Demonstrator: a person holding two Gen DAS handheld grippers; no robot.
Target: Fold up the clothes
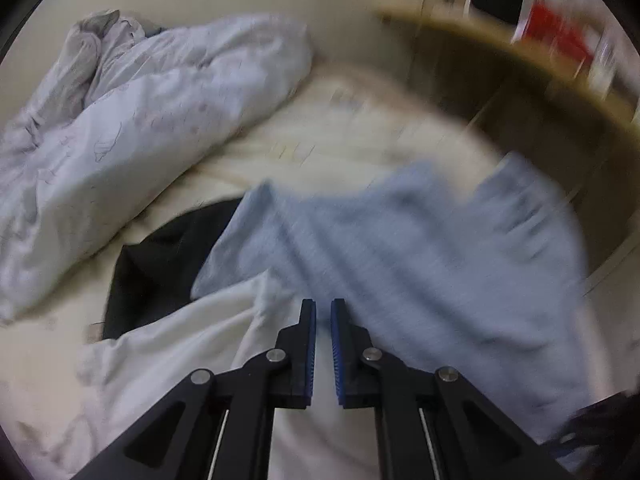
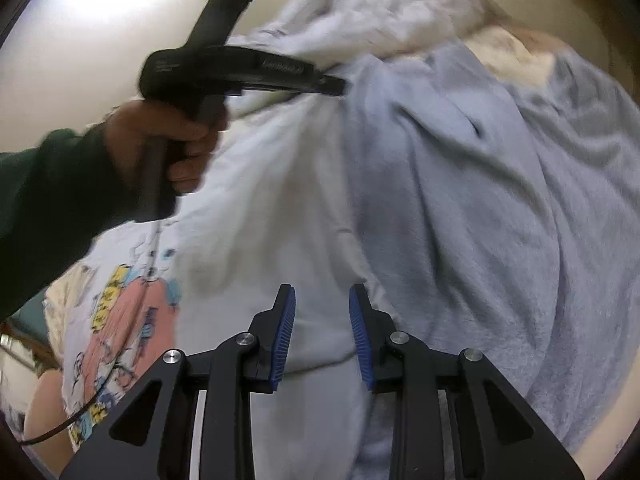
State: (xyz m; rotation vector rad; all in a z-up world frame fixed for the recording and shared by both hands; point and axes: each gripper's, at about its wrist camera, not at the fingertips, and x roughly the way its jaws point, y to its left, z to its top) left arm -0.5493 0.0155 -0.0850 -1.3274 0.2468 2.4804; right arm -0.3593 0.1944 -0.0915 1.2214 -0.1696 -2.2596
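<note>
Between my left gripper's [image 1: 323, 308] nearly closed jaws I see a pinched fold where the white shirt [image 1: 192, 360] meets the blue towel [image 1: 400, 248]; I should lift slowly, keeping the cloth taut. My right gripper [image 2: 322, 300] hovers, jaws partly apart and empty, above the white shirt on the bed [image 1: 340, 140].

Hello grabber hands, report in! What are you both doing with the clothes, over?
Left gripper pinching the white garment, pale blue garment alongside. Right gripper part open above white cloth. Black garment and duvet nearby.
</note>
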